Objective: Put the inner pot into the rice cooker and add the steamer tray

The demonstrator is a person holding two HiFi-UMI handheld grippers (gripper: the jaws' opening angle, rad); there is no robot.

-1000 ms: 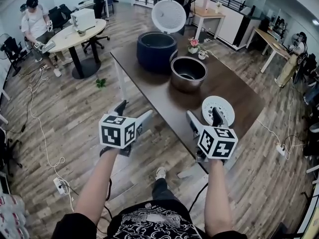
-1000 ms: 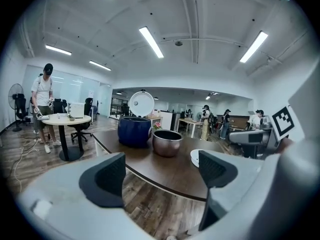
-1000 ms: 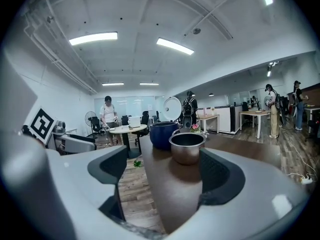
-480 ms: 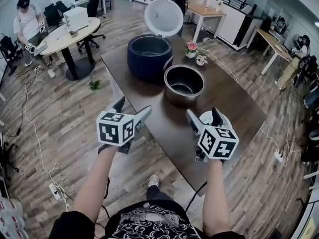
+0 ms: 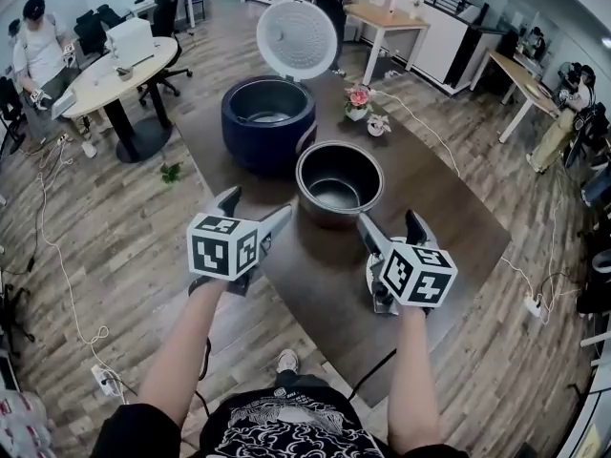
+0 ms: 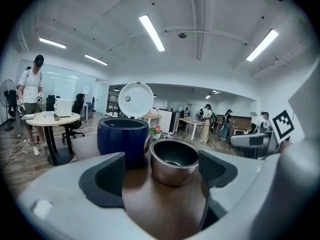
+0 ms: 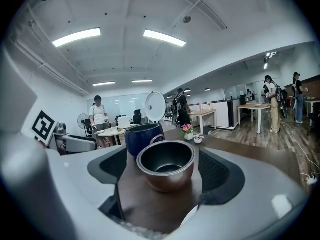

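Inner pot [image 5: 339, 181] up front, empty, at twelve o'clock on the table [image 5: 449, 208]. Left gripper [image 5: 256, 208] and right gripper [image 5: 391, 225] both spread wide, holding nothing. Steamer tray [image 7: 191, 218] peeks out under the right one. Rice cooker [image 5: 268, 122] at eleven, just beyond the pot, lid [image 5: 297, 39] up. Flowers [image 5: 358, 100] at one.

Person closed in on the counter [image 5: 434, 194]: left gripper [image 5: 256, 210] and right gripper [image 5: 391, 225] advanced up to its near edge, inner pot [image 5: 339, 181] and rice cooker [image 5: 268, 122] came much nearer in both gripper views, and steamer tray [image 7: 191, 219] slid mostly under the right gripper.
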